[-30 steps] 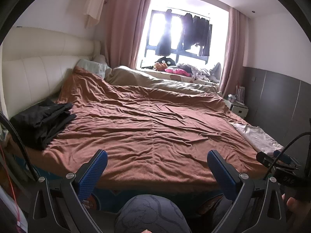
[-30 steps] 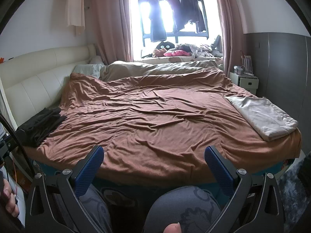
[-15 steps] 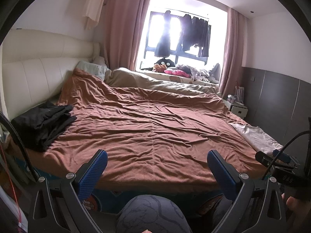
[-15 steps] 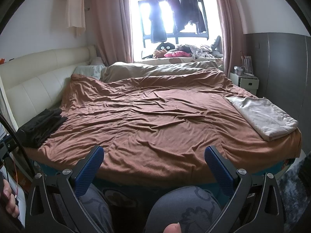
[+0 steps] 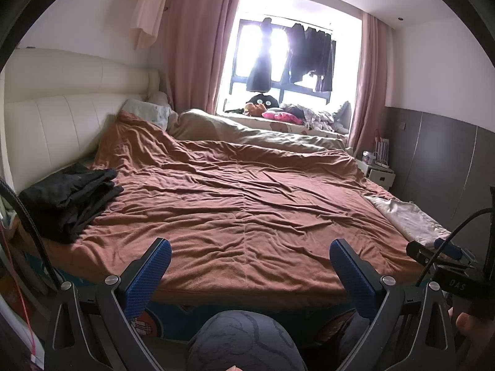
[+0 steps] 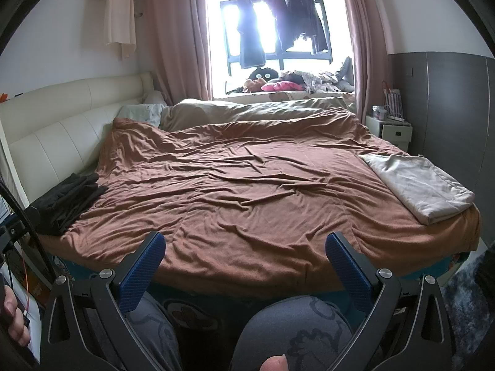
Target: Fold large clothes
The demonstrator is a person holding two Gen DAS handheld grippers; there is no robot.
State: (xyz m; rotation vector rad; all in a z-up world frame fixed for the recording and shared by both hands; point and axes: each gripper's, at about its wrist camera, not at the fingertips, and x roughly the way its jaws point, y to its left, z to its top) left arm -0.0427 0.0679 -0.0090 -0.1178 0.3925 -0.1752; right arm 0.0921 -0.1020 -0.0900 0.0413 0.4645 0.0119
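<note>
A folded black garment (image 5: 68, 198) (image 6: 66, 199) lies at the bed's left near edge by the headboard. A folded beige cloth (image 5: 408, 218) (image 6: 417, 185) lies on the right side of the brown cover (image 5: 241, 204) (image 6: 247, 191). My left gripper (image 5: 246, 253) is held at the foot of the bed, open, with nothing between its blue pads. My right gripper (image 6: 244, 247) is likewise open and empty, short of the bed's near edge. Neither gripper touches any cloth.
The person's knees (image 5: 244, 340) (image 6: 297, 330) in patterned grey trousers sit below the grippers. A cream headboard (image 6: 62, 123) runs along the left. A white nightstand (image 6: 391, 130) stands far right. Clothes hang at the window (image 6: 278, 24), with toys and laundry on the sill.
The left wrist view has swung slightly, so the black garment sits a little further right and lower in it. Both grippers stay open and nothing on the bed has moved.
</note>
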